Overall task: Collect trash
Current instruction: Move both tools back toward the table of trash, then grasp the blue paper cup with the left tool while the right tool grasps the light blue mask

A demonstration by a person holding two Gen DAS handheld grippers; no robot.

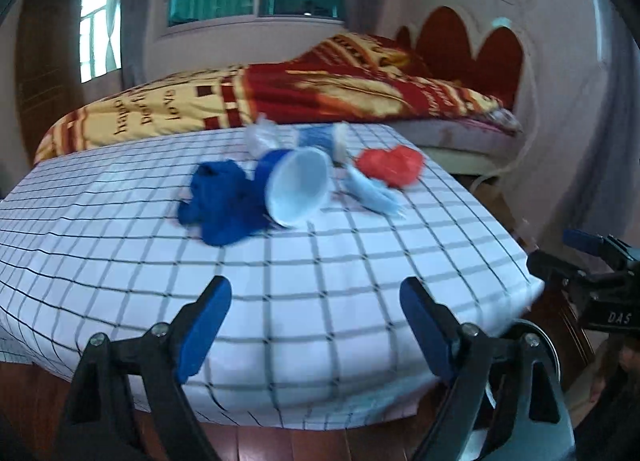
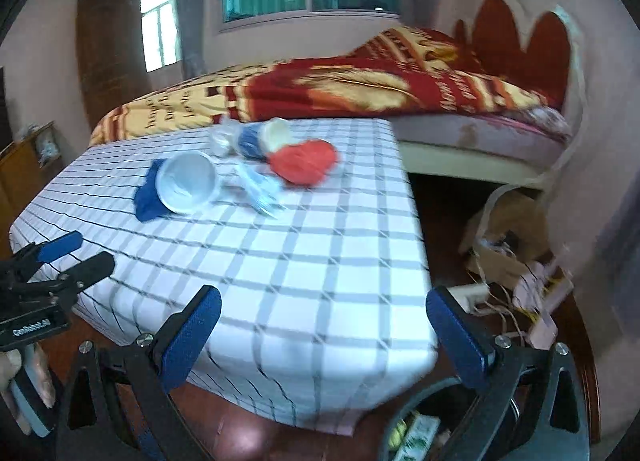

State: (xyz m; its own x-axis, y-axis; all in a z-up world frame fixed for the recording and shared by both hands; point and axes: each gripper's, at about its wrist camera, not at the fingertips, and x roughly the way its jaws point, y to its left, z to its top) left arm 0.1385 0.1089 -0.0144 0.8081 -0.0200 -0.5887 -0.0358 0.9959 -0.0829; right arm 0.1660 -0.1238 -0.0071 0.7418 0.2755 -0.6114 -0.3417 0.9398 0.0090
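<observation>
On the far part of the white checked tablecloth [image 1: 320, 285] lies a heap of trash. It holds a crumpled blue bag [image 1: 224, 201], a blue paper cup [image 1: 298, 189] on its side with its white mouth facing me, a second blue cup [image 1: 320, 139], clear plastic [image 1: 258, 135], a pale blue plastic fork [image 1: 372, 191] and a crumpled red bag [image 1: 390, 165]. The right wrist view shows the same cup [image 2: 186, 183] and red bag [image 2: 304, 161]. My left gripper [image 1: 316, 325] hangs open over the table's near edge, well short of the heap. My right gripper [image 2: 324, 337] is open too, over the near right corner, empty.
A bed with a red and yellow blanket [image 1: 320, 89] stands behind the table. Right of the table, a cardboard box [image 2: 504, 229] and a power strip with cables [image 2: 536, 301] lie on the floor. A dark round bin [image 2: 416, 425] sits below the near corner. A wooden cabinet [image 2: 24, 169] stands left.
</observation>
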